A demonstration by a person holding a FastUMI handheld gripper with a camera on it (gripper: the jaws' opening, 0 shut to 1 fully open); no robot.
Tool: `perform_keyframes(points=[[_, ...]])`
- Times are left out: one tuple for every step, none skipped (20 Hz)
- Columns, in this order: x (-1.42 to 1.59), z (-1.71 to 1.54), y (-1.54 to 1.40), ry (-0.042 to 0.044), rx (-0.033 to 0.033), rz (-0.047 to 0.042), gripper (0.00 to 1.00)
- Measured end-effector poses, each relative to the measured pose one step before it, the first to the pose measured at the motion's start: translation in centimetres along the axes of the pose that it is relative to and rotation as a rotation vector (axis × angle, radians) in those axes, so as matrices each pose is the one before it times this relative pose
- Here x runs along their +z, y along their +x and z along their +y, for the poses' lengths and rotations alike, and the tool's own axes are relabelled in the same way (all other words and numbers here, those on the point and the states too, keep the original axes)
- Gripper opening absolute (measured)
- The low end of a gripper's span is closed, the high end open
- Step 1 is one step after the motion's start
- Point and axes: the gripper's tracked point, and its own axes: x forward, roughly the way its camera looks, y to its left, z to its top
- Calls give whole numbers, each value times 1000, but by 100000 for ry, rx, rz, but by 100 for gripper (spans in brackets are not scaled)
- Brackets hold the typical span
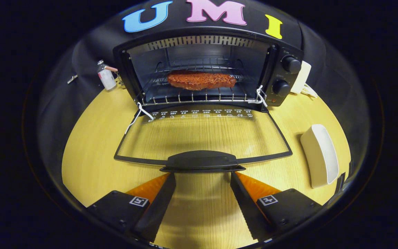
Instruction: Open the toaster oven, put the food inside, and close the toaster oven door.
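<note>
Toaster oven (206, 69): stands at the back of the tabletop (92, 145) against the booth wall, its front facing the tool.
Door (202, 136): swung fully down, lying flat out from the oven's front; the glass shows the wood grain below it.
Door handle (201, 161): on the door's free edge, the part of the oven nearest the tool.
Food (201, 80): a reddish-brown slab, lying flat on the wire rack (195, 97) inside the oven, roughly centred in the cavity.
Knobs (290, 64): two dark dials, one above the other, on the oven's control panel beside the cavity.
White ties (137, 116): cords hang at both lower corners of the oven's mouth, where the door hinges.
Tool (202, 177): released, fingers spread apart and grasping nothing; the tips sit just short of the door handle, one toward each end of it. Contact with the handle cannot be told.
White dish (320, 155): on the tabletop beside the open door, on the knob side of the oven.
Small bottle (106, 76): upright, beside the oven on the side away from the knobs.
White plug block (302, 77): just behind the oven's knob side.
</note>
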Motion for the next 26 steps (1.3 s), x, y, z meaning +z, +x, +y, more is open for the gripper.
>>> perform_keyframes(points=[[182,-83,-266,-941,434,-533,99],[212,41,-461,-77,531,-821,99],[243,24,-439,1079,635,-991,99],[330,-15,-448,988,468,-888,99],[366,-109,-455,130,323,-1004,99],[420,-1,-477,242,185,-1001,99],[273,24,-445,471,348,-673,99],[296,25,-153,397,477,-438,99],[339,-32,-488,740,567,-470,99],[424,26,-312,990,582,-737,99],[481,-35,-419,1246,498,-1032,99],[474,56,-334,1102,366,-1113,98],[533,70,-376,587,382,-1188,97],[783,75,-179,37,355,-1481,97],[682,17,-246,-267,411,-1453,97],[694,132,-230,-548,391,-1461,97],[683,161,-212,-917,393,-1571,97],[677,1204,532,-1390,237,-1717,97],[811,65,-34,-2024,188,-2021,97],[1204,-131,212,-2134,197,-2152,98],[1113,106,177,-1961,198,-1884,98],[1003,-7,231,-1926,561,-1436,97],[1136,145,434,-2042,523,-1191,98],[1028,30,331,-2097,238,-1315,98],[992,-103,260,-2221,258,-1436,98],[858,-52,118,-2123,113,-1648,98]])
